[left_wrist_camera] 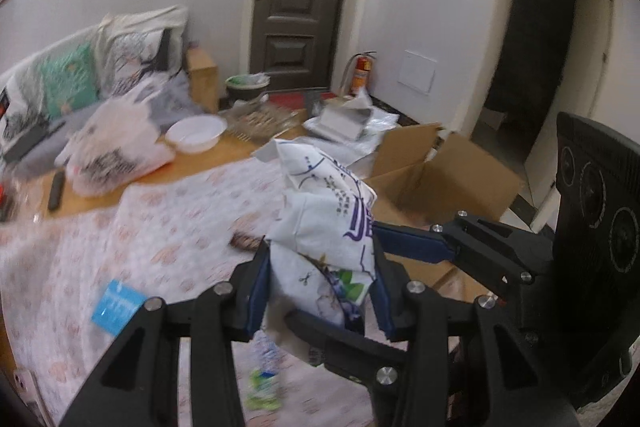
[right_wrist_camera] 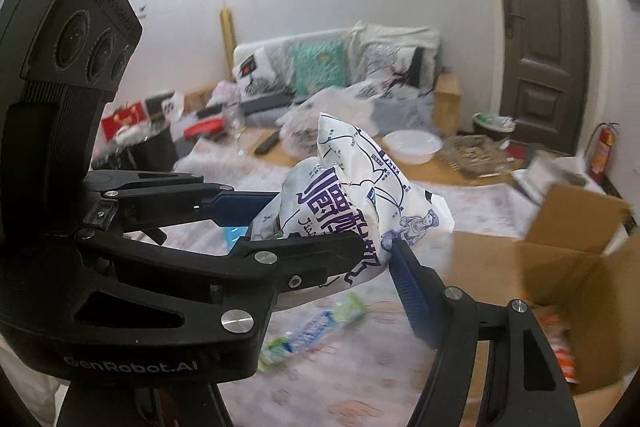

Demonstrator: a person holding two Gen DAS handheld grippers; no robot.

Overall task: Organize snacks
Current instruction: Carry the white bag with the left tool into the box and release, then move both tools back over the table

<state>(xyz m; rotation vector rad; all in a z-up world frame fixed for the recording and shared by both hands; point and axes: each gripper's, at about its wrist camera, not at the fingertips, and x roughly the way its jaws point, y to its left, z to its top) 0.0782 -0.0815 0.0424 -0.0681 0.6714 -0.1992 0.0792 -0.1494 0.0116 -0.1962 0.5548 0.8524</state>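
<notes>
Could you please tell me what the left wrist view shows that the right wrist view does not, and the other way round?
Only the left wrist view shows the dark open doorway and the small blue paper card.

Only the right wrist view shows the red gift bag and the orange packets inside the brown cardboard box.

Both show the white snack bag with purple print, held by both grippers, and the white plastic bowl.

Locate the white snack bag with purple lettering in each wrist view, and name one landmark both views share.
Left wrist: white snack bag at centre, low, clamped between this gripper's fingers.
Right wrist: same bag at centre, with both grippers' fingers around it.
Shared landmark: open cardboard box, right of the bag in both.
</notes>
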